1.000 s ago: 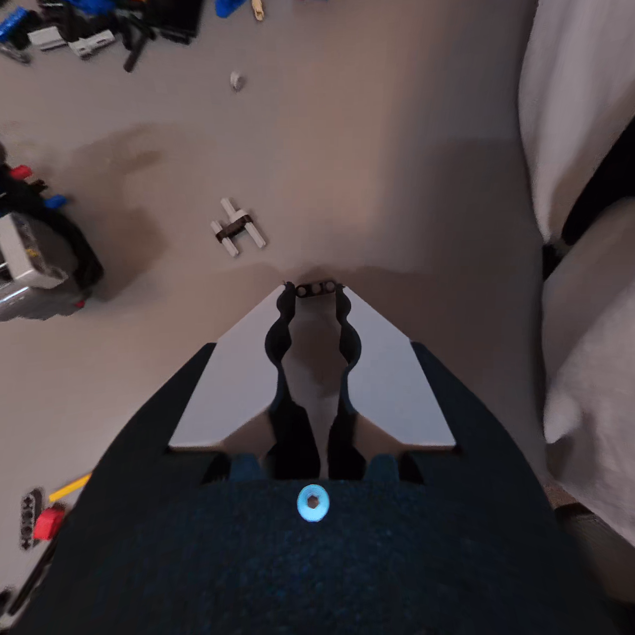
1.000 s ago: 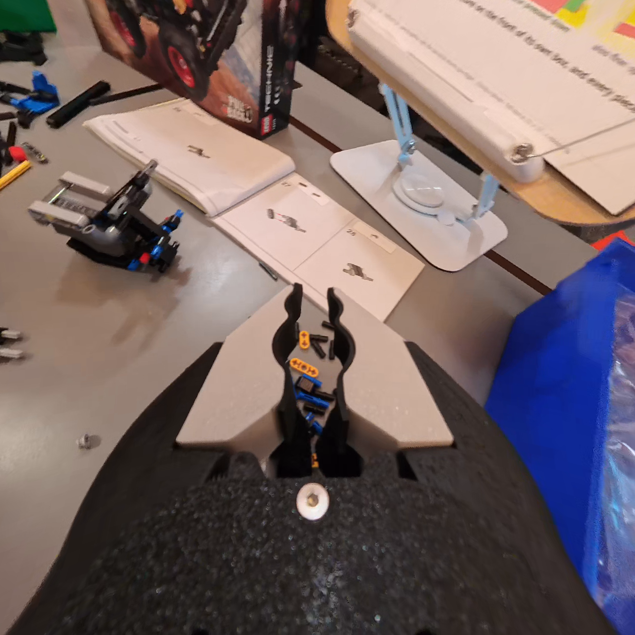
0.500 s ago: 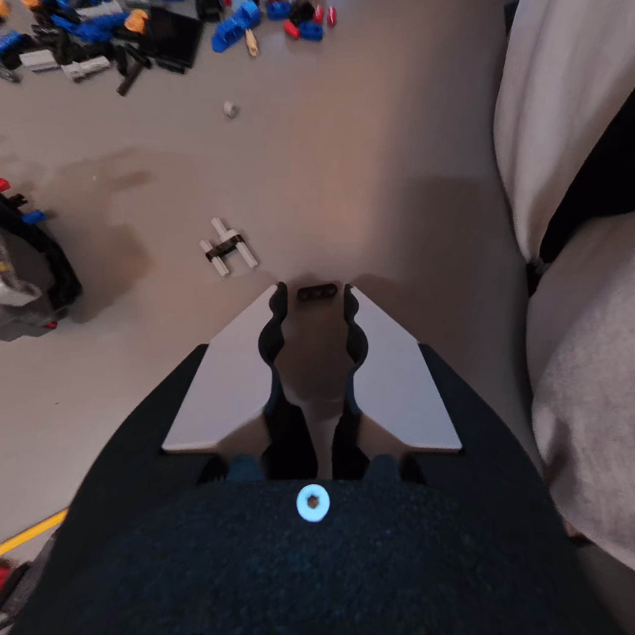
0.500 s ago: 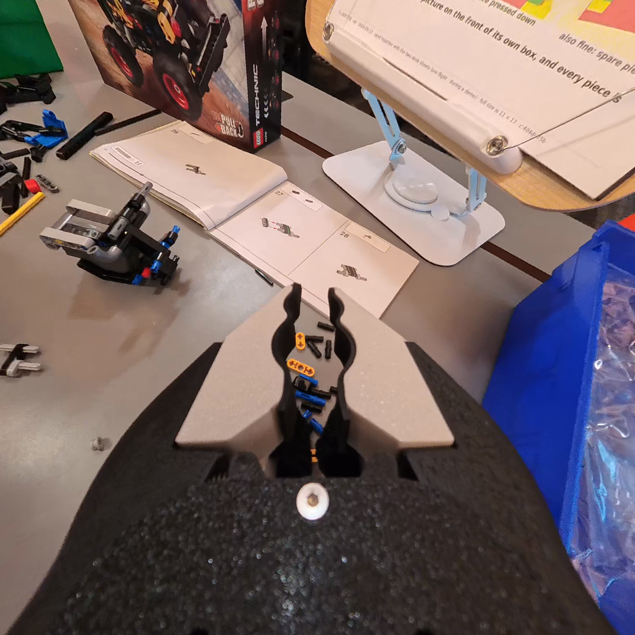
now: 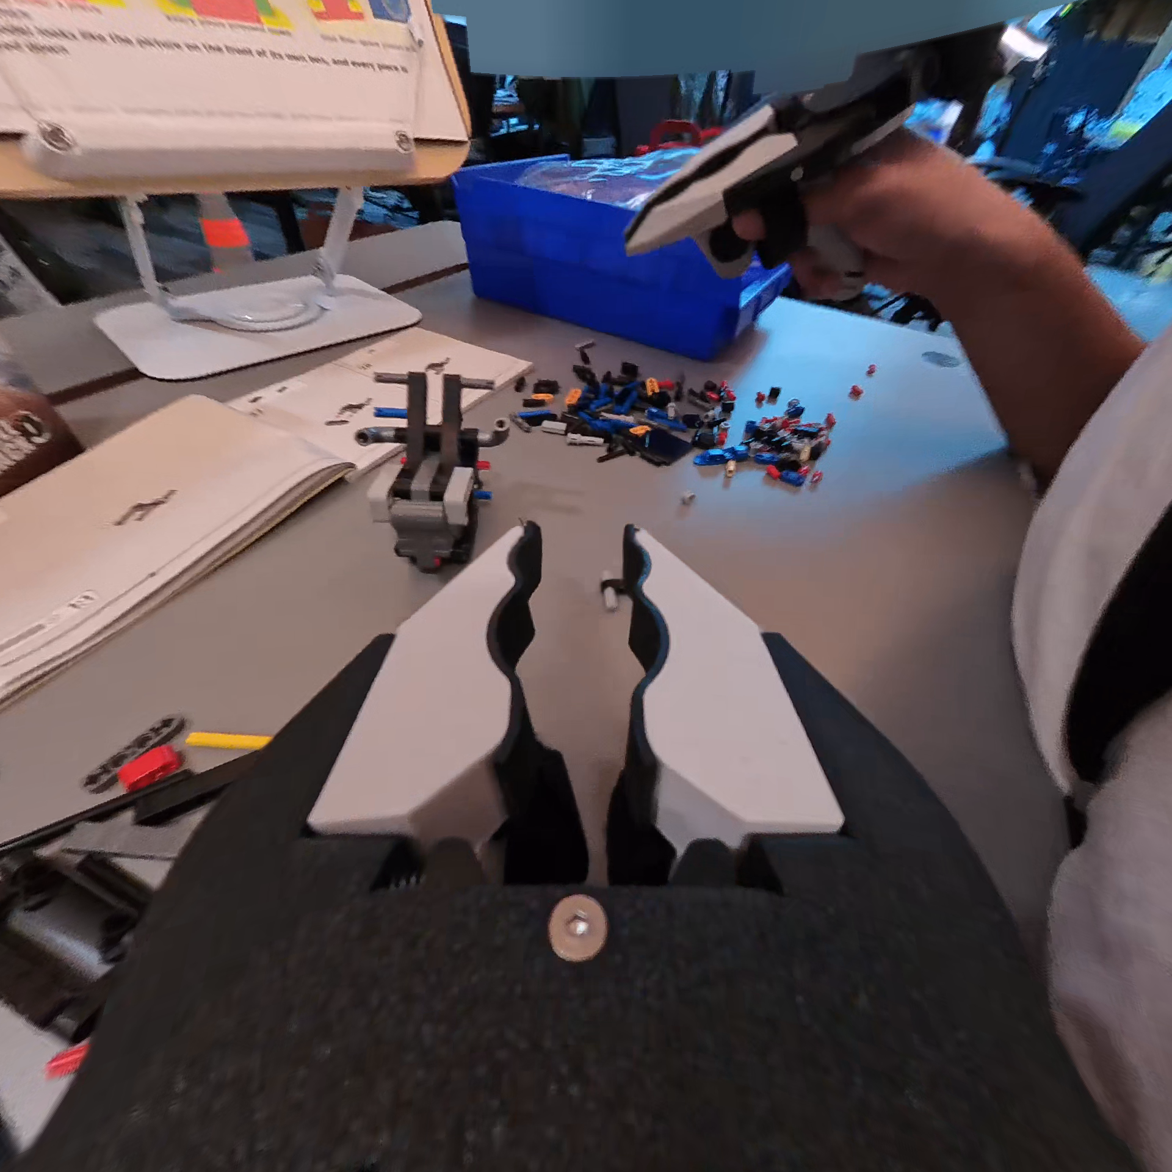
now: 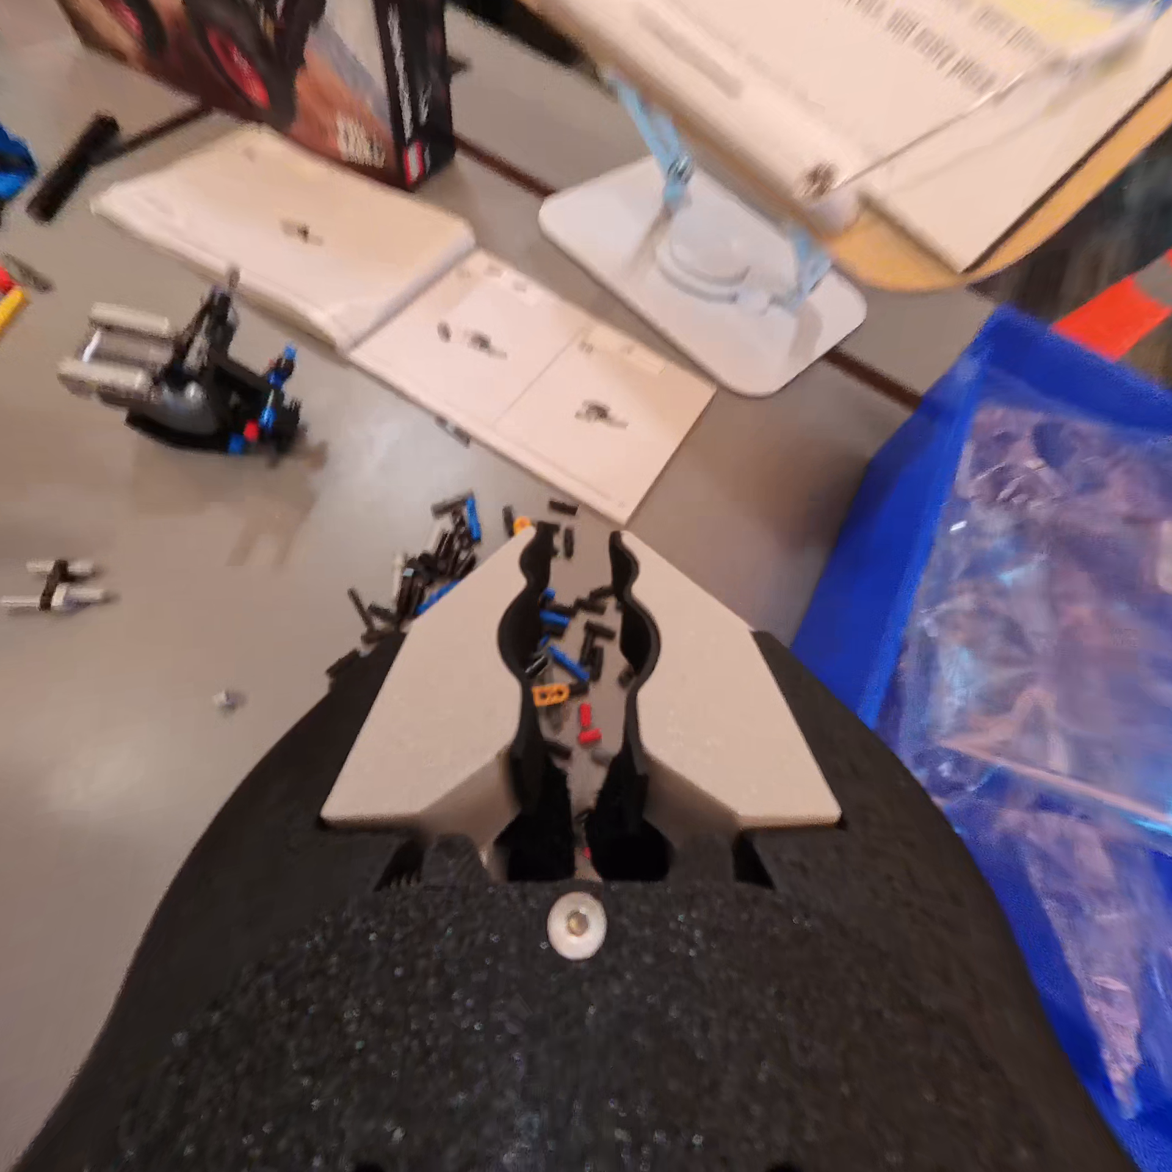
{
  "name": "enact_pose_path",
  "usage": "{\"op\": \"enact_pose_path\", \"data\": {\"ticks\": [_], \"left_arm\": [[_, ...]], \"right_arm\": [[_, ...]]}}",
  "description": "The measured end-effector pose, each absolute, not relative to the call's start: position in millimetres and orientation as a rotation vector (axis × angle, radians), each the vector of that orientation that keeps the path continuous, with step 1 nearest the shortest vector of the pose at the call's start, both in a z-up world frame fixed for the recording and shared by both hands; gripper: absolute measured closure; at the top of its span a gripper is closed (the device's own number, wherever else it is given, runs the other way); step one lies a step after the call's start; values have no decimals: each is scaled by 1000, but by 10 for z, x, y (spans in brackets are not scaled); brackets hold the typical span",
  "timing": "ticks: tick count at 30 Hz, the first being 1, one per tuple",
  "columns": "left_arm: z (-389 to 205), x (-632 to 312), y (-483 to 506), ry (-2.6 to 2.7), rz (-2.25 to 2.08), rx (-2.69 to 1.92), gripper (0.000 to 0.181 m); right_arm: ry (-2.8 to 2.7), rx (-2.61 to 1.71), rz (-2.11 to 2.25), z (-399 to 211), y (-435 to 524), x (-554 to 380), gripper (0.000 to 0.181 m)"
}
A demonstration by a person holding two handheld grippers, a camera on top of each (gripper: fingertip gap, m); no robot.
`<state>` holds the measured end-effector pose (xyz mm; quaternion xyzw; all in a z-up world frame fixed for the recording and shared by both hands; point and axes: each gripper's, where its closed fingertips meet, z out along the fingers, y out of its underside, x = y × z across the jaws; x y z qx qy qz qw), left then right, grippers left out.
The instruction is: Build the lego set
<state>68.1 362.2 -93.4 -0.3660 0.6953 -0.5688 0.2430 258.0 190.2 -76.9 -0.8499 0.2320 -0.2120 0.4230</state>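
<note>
My left gripper (image 5: 578, 533) is open and empty above the grey table (image 5: 824, 602). A small white-and-black axle piece (image 5: 609, 591) lies just inside its right finger. The partly built grey-and-black model (image 5: 431, 488) stands just beyond its left finger, and also shows in the right wrist view (image 6: 190, 393). A pile of small loose parts (image 5: 666, 418) lies farther back. My right gripper (image 6: 578, 542) hovers over this pile (image 6: 444, 571) with its jaws a narrow gap apart and nothing between them. In the left wrist view a hand holds it (image 5: 640, 234) in the air. The axle piece (image 6: 54, 586) lies at the left.
An open instruction booklet (image 5: 158, 507) lies left of the model. A white stand (image 5: 253, 317) holds a sheet behind it. A blue bin (image 5: 602, 266) with plastic bags stands at the back right. A black beam, red piece and yellow axle (image 5: 146, 755) lie near left. The set's box (image 6: 355, 95) stands behind. Tip to tip, the grippers are about 25 centimeters apart. The axle piece (image 6: 54, 586) is closer to my left gripper, around 9 centimeters from its tips; the right tips are 20 centimeters off.
My left gripper opened, left a short black beam on the table, then rose and tilted up to look across the table. My right gripper moved forward over the pile of small parts.
</note>
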Motion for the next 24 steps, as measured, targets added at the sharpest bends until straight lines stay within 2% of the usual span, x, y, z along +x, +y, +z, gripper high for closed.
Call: {"op": "enact_pose_path", "data": {"ticks": [8,16,18,24], "left_arm": [[-1062,599,3558,2002,-1446,-915,158],[-1051,606,3582,2004,-1499,-963,159],[-1071,611,3574,2018,-1493,-968,158],[-1098,628,3560,2037,-1486,-978,159]], "right_arm": [[716,-2345,-381,-1655,1945,2440,155],[781,-2293,-364,-1708,1904,2411,155],[774,-2274,-363,-1702,1924,2419,160],[750,-2285,-385,-1686,1909,2446,161]]}}
